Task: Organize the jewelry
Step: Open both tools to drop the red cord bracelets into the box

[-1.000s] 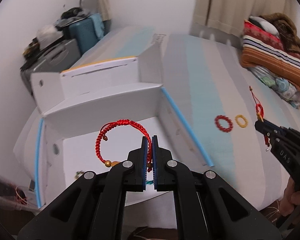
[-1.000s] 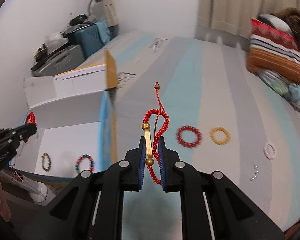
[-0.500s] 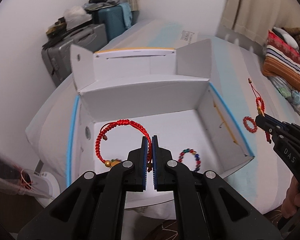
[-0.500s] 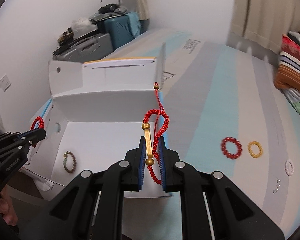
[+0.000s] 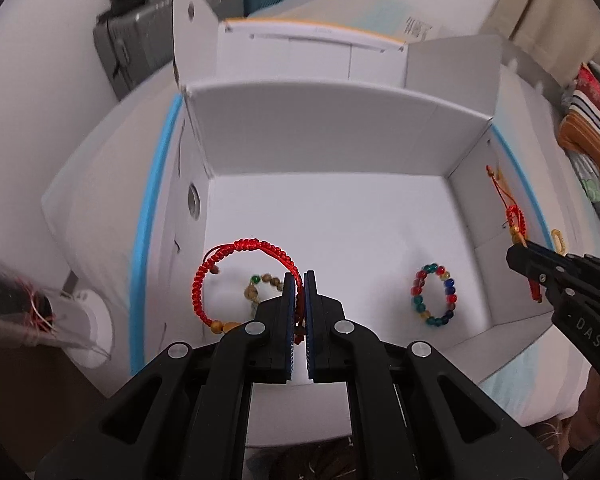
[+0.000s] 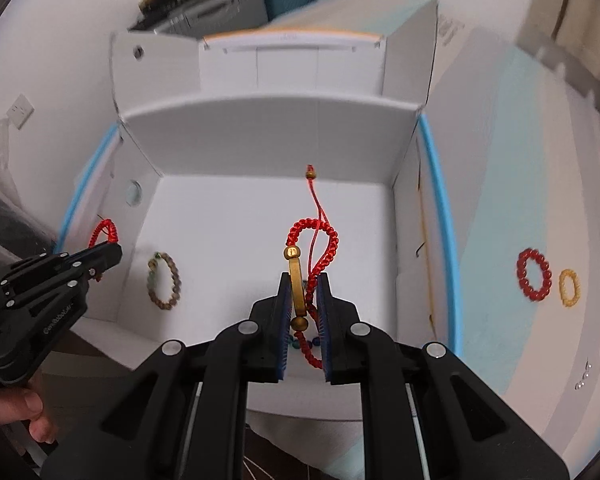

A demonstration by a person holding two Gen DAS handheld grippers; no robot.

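Red braided cord bracelets hang pinched in both tools above the open white box [image 5: 340,136] at the bed's left edge: the left tool [image 5: 299,280] grips a looped one [image 5: 236,252], the right tool [image 6: 304,284] a gold-barred one [image 6: 312,236].

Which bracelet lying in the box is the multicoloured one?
Find the open white box on the bed. On its floor lie two bead bracelets; take the right-hand ring of glossy red, green, blue and yellow beads. Its neighbour is dull brown.
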